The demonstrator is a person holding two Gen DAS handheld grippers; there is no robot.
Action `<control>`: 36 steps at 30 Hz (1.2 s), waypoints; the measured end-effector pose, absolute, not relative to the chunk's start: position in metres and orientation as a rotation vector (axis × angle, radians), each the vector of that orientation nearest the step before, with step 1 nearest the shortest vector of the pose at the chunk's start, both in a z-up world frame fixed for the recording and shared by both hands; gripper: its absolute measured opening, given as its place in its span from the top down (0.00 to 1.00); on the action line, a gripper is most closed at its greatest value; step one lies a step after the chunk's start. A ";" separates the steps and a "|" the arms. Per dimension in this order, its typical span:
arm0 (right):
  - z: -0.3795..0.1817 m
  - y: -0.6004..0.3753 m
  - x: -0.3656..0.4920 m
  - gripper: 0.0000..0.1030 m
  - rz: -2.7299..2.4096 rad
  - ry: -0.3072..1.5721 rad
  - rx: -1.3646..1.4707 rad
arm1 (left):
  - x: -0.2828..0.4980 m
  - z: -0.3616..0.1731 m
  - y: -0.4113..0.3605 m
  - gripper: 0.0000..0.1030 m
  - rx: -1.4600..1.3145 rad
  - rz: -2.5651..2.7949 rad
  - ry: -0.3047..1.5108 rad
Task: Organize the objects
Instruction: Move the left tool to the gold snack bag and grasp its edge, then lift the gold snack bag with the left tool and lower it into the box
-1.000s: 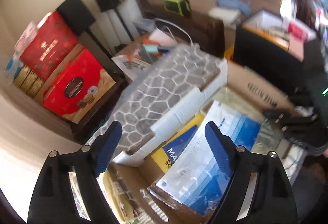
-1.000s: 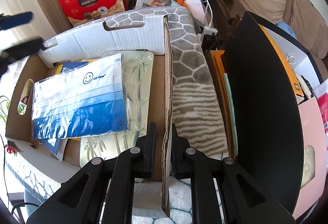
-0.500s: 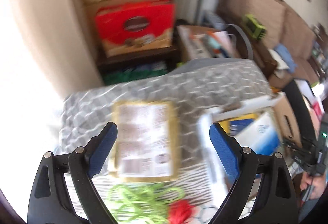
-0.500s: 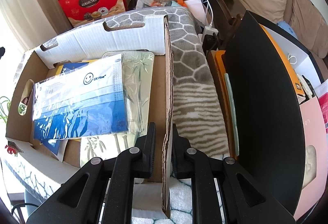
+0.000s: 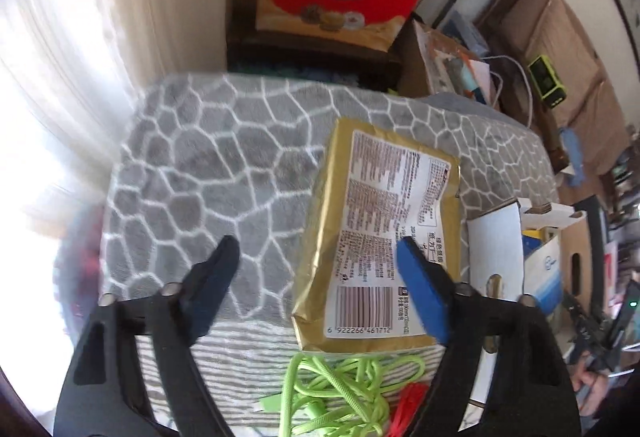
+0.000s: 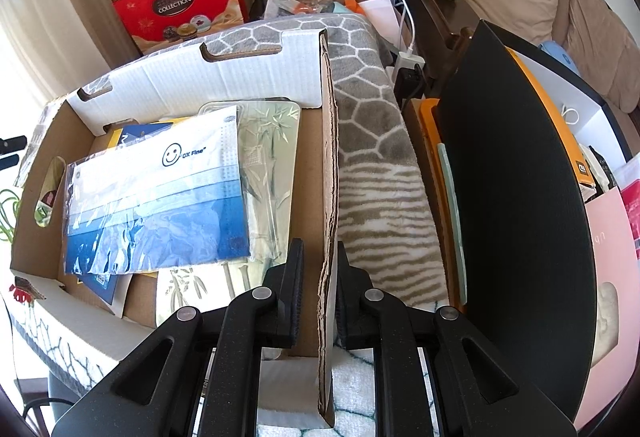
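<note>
A gold packet [image 5: 380, 229] with a white printed label lies flat on the grey patterned blanket [image 5: 208, 165]. My left gripper [image 5: 316, 243] hovers over it with its jaws closing. The right blue pad [image 5: 424, 289] sits above the label, and the left finger is over bare blanket beside the packet's left edge. Neither pad presses on the packet. My right gripper [image 6: 320, 257] is shut on the upright side wall [image 6: 329, 157] of the cardboard box [image 6: 36, 141]. In the box lie a pack of blue face masks [image 6: 160, 205] and a silver bamboo-print packet [image 6: 272, 133].
A tangled green cord [image 5: 340, 389] and something red [image 5: 408, 405] lie just in front of the gold packet. The box's white wall [image 5: 496, 249] stands to its right. A black board [image 6: 520, 217] leans right of the box. Red gift boxes [image 6: 180, 9] are stacked behind.
The left gripper swung from above the box to above the blanket, rolled, came nearer the gold packet, and its jaws narrowed. The right gripper has not moved.
</note>
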State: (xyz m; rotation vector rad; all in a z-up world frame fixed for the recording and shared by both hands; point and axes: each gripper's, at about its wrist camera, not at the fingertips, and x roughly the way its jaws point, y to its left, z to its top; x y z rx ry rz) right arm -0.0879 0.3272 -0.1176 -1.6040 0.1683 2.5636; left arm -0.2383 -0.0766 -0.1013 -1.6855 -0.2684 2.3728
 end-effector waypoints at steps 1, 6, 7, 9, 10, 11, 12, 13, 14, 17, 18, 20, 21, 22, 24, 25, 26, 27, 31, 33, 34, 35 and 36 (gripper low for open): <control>-0.117 0.327 -0.088 0.86 2.563 0.167 -1.604 | -0.241 -0.106 -0.078 0.48 -1.699 2.339 -0.298; -0.118 0.327 -0.088 0.86 2.564 0.169 -1.604 | -0.245 -0.112 -0.076 0.71 -1.686 2.272 -0.372; -0.118 0.327 -0.088 0.86 2.563 0.167 -1.604 | -0.246 -0.111 -0.076 0.78 -1.685 2.275 -0.379; -0.118 0.328 -0.088 0.86 2.562 0.166 -1.604 | -0.247 -0.107 -0.078 0.85 -1.669 2.279 -0.392; -0.117 0.328 -0.089 0.86 2.561 0.163 -1.604 | -0.246 -0.104 -0.079 0.87 -1.657 2.283 -0.401; -0.118 0.328 -0.089 0.86 2.560 0.161 -1.604 | -0.248 -0.103 -0.080 0.88 -1.652 2.284 -0.407; -0.118 0.329 -0.089 0.86 2.560 0.161 -1.604 | -0.248 -0.100 -0.081 0.89 -1.644 2.283 -0.416; -0.118 0.328 -0.090 0.86 2.560 0.163 -1.604 | -0.246 -0.096 -0.082 0.90 -1.628 2.285 -0.428; -0.118 0.328 -0.090 0.86 2.560 0.162 -1.604 | -0.244 -0.092 -0.082 0.91 -1.615 2.294 -0.436; -0.118 0.328 -0.090 0.86 2.560 0.160 -1.604 | -0.239 -0.079 -0.082 0.93 -1.573 2.305 -0.473; -0.117 0.328 -0.089 0.86 2.560 0.159 -1.604 | -0.237 -0.073 -0.082 0.94 -1.554 2.307 -0.485; -0.118 0.328 -0.089 0.86 2.560 0.161 -1.604 | -0.233 -0.058 -0.080 0.95 -1.503 2.313 -0.501; -0.118 0.328 -0.090 0.86 2.560 0.161 -1.604 | -0.233 -0.051 -0.079 0.95 -1.479 2.312 -0.507; -0.118 0.328 -0.090 0.86 2.560 0.159 -1.604 | -0.231 -0.043 -0.077 0.96 -1.456 2.318 -0.508; -0.118 0.328 -0.089 0.86 2.559 0.160 -1.603 | -0.228 -0.025 -0.073 0.96 -1.402 2.319 -0.505; -0.118 0.328 -0.090 0.86 2.559 0.160 -1.603 | -0.224 -0.014 -0.069 0.96 -1.371 2.316 -0.499; -0.118 0.329 -0.090 0.86 2.560 0.160 -1.603 | -0.223 -0.007 -0.067 0.96 -1.350 2.314 -0.499; -0.118 0.329 -0.090 0.86 2.560 0.161 -1.603 | -0.221 0.002 -0.063 0.96 -1.326 2.311 -0.495; -0.118 0.328 -0.090 0.86 2.560 0.160 -1.604 | -0.206 0.033 -0.042 0.96 -1.234 2.274 -0.475; -0.118 0.328 -0.090 0.86 2.560 0.160 -1.603 | -0.199 0.039 -0.032 0.96 -1.215 2.253 -0.482; -0.118 0.329 -0.090 0.86 2.560 0.162 -1.603 | -0.197 0.040 -0.026 0.96 -1.208 2.242 -0.485; -0.118 0.328 -0.090 0.86 2.560 0.163 -1.603 | -0.195 0.040 -0.021 0.96 -1.204 2.237 -0.486; -0.118 0.328 -0.090 0.86 2.560 0.163 -1.603 | -0.194 0.039 -0.015 0.96 -1.203 2.229 -0.488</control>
